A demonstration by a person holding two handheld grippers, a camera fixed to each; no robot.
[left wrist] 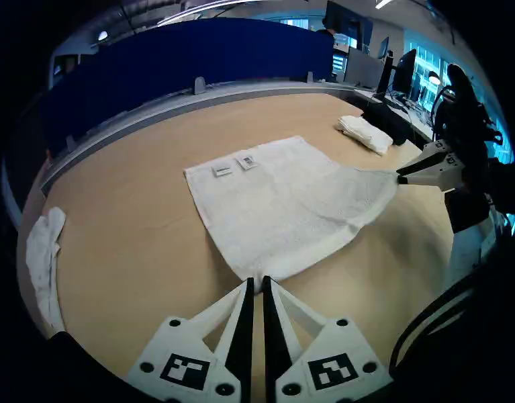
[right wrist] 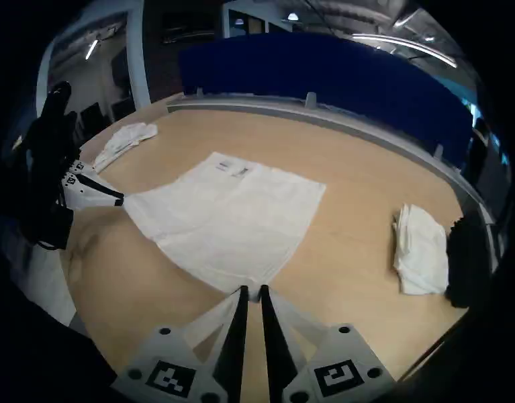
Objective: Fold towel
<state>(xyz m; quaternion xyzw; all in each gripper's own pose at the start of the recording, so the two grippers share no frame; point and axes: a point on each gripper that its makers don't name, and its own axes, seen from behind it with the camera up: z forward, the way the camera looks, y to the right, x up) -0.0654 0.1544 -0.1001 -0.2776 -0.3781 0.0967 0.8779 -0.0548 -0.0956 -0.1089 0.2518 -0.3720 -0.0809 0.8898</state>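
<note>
While outspread, towel [left wrist: 284, 201] in both claws [left wrist: 256, 281] [right wrist: 252, 289]

The towel [left wrist: 284, 201] corner goes in betw. the fingertips of the left gripper [left wrist: 257, 281], so the pinched bit itself is hidden; same at the right gripper [right wrist: 252, 289] in right gripper view. Both gripper bodies are cut off at the bottom edge. Two small tags [left wrist: 233, 165] on the towel: too small to read. The person [left wrist: 479, 181] at the right of left gripper view is dark & cut off. A dark object [right wrist: 469, 265] by the folded cloth [right wrist: 418, 248]: cannot tell what.
</note>
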